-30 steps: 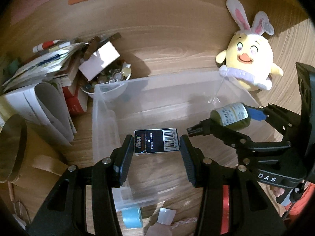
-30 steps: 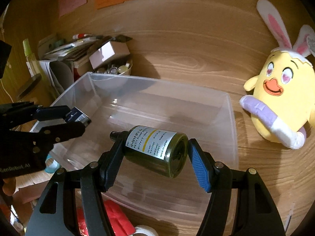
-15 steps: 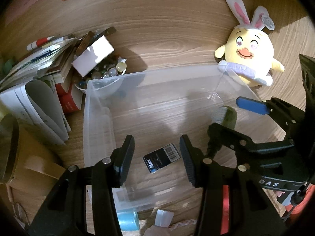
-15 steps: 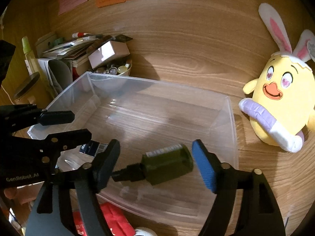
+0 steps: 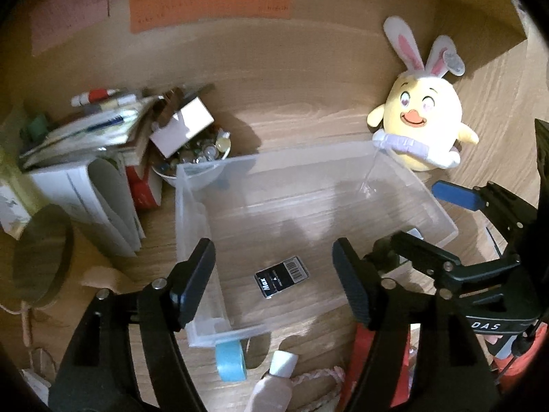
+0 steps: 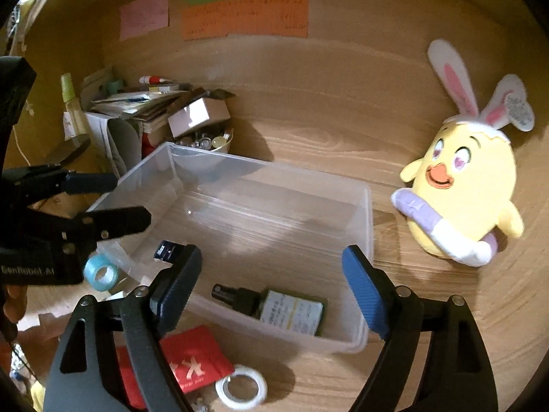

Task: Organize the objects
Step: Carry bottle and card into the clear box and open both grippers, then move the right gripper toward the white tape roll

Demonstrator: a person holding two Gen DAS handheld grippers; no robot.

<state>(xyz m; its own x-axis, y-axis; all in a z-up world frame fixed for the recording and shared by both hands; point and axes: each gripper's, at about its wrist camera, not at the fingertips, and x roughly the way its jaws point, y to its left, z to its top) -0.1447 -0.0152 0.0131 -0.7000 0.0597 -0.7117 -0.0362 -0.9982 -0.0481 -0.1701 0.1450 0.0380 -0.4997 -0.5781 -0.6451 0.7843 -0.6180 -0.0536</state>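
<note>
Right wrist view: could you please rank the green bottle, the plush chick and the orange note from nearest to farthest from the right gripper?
1. Green bottle: lying in the clear bin, just beyond the right gripper, whose jaws are opening.
2. Plush chick: on the table, right of the bin.
3. Orange note: on the back wall.

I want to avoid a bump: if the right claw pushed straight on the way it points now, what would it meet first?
Probably the green spray bottle lying in the clear bin. It sits low between the fingers of the right claw, whose jaws are opening with nothing gripped. Depth is unclear, so the bin's floor could come first.
</note>
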